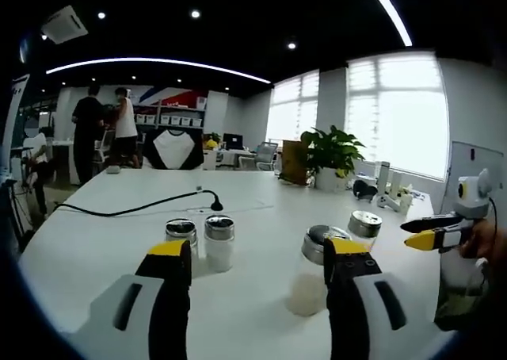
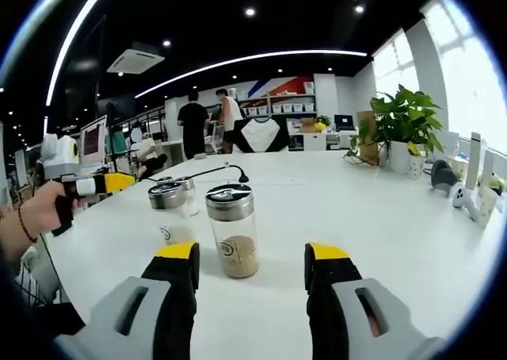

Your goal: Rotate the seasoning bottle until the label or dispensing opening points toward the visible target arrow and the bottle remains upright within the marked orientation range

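Several clear seasoning bottles with silver shaker caps stand upright on the white table [image 1: 238,328]. In the left gripper view two stand close together, one [image 1: 181,235] behind my left jaw and one [image 1: 219,243] beside it. A third [image 1: 310,271] with pale contents is partly hidden by my right jaw, and another [image 1: 364,227] stands behind it. My left gripper [image 1: 257,253] is open, short of the bottles. In the right gripper view a bottle of brown seasoning [image 2: 232,233] stands just beyond my open right gripper [image 2: 251,257]. A white-filled bottle [image 2: 168,214] stands to its left.
A black cable [image 1: 135,209] with a round puck runs across the table's far side. A potted plant [image 1: 331,155] and small white items [image 1: 388,192] stand near the windows. People stand at shelves in the back. The right gripper [image 1: 432,231] enters at the right; the hand-held left gripper [image 2: 99,184] enters at the left.
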`<state>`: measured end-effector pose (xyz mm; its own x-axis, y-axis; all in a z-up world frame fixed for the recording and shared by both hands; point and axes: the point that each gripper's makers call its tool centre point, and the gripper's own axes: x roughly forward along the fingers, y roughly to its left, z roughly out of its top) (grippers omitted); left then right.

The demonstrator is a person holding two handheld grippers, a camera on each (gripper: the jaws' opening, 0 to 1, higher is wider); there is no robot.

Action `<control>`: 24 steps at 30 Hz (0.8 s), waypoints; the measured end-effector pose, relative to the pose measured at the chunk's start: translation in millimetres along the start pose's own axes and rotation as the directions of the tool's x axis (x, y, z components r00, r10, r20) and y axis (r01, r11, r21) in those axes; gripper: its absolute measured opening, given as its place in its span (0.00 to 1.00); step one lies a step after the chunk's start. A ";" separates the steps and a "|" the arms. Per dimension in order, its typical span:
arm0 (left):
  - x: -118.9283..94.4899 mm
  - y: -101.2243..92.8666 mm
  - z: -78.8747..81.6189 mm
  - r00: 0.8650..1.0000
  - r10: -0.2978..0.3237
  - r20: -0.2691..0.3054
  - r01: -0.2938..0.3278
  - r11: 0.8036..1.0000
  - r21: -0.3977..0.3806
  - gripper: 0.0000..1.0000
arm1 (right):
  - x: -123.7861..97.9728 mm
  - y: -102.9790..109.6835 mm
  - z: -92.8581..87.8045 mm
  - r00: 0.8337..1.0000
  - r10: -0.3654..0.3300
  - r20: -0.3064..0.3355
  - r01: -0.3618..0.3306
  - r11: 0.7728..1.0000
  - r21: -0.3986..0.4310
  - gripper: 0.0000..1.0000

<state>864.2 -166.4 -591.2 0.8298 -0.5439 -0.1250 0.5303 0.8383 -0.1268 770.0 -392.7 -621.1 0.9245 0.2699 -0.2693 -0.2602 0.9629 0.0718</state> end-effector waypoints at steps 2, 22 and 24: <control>7.0 3.2 -0.6 1.000 0.009 -0.007 -0.009 1.000 0.010 0.65 | 0.0 -0.2 0.6 1.000 0.001 0.002 -0.001 1.000 0.000 0.53; 68.2 25.5 -31.7 0.991 0.087 -0.101 -0.083 0.996 0.041 0.50 | -0.9 -3.2 1.1 1.000 -0.006 0.001 0.006 1.000 0.003 0.53; 72.1 26.1 -31.6 0.991 0.089 -0.102 -0.085 0.995 0.042 0.51 | -0.7 -2.9 0.8 1.000 -0.004 0.000 0.004 1.000 0.003 0.53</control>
<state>932.4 -184.9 -634.6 0.8516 -0.4681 -0.2357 0.4644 0.8825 -0.0747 770.3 -395.7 -620.4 0.9255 0.2657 -0.2699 -0.2553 0.9641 0.0735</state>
